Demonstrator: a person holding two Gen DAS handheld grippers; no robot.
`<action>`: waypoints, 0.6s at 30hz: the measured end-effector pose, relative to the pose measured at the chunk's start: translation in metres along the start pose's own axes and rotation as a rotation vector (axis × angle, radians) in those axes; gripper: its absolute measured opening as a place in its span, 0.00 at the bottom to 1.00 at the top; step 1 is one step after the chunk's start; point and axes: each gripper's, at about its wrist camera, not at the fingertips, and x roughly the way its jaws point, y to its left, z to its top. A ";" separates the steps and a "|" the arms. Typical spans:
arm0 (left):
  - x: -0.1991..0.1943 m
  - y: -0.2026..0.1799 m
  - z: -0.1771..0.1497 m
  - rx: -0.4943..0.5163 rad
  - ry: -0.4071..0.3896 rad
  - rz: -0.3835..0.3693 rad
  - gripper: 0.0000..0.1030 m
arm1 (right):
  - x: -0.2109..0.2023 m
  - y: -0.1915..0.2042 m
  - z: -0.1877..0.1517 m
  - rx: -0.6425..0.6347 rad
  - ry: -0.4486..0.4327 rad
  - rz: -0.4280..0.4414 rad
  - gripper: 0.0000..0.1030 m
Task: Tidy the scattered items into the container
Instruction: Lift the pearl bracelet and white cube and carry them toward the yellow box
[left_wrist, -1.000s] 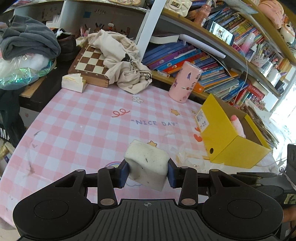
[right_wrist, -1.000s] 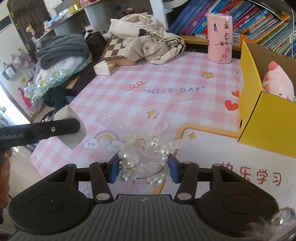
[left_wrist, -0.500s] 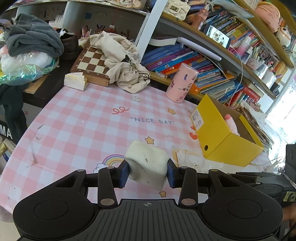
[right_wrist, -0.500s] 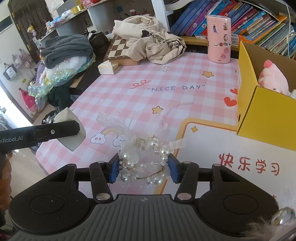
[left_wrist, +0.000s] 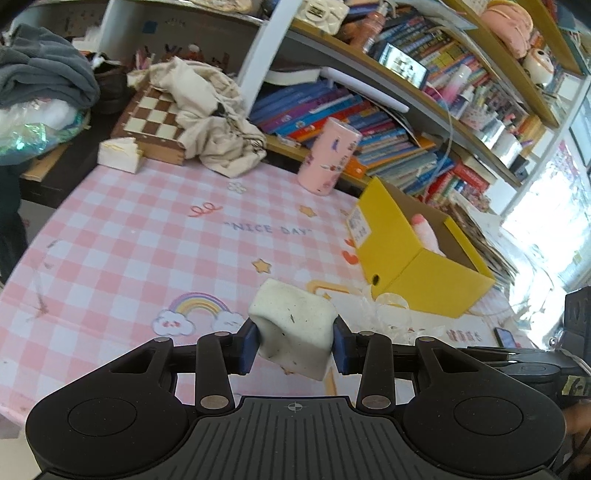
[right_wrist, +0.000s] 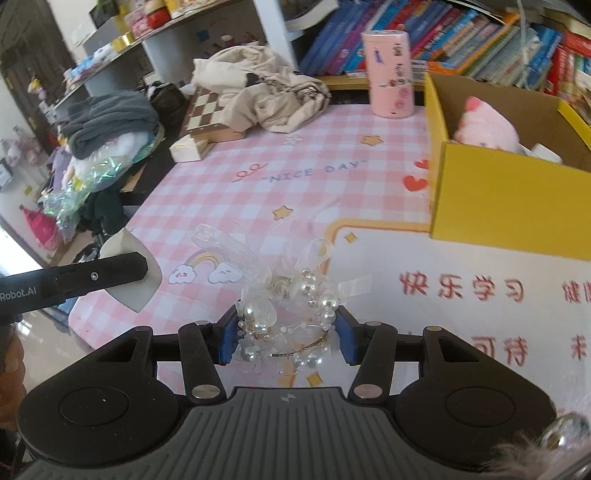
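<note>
Yellow box (right_wrist: 509, 206) waits at right, both loads clamped.
Left gripper (left_wrist: 295, 345) squeezes sponge (left_wrist: 293, 332), right gripper (right_wrist: 286, 338) grips pearl ornament (right_wrist: 291, 314); clear the wall first.

One yellow box (right_wrist: 509, 206) stands on the checked tablecloth (left_wrist: 147, 236), with one pink plush toy (right_wrist: 484, 127) inside it. Two grippers are in view, one holding one white foam block (left_wrist: 293, 332) and the other one pearl-and-ribbon ornament (right_wrist: 291, 317). Farther back there are one pink cylinder (left_wrist: 328, 160), one chessboard (left_wrist: 151, 116) and one cream cloth bag (left_wrist: 210, 122).
</note>
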 end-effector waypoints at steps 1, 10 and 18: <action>0.002 -0.002 0.000 0.003 0.005 -0.009 0.37 | -0.002 -0.002 -0.002 0.007 -0.002 -0.008 0.48; 0.020 -0.026 -0.002 0.062 0.053 -0.089 0.37 | -0.025 -0.028 -0.019 0.102 -0.022 -0.084 0.48; 0.036 -0.052 -0.005 0.115 0.098 -0.148 0.37 | -0.045 -0.054 -0.033 0.181 -0.043 -0.143 0.48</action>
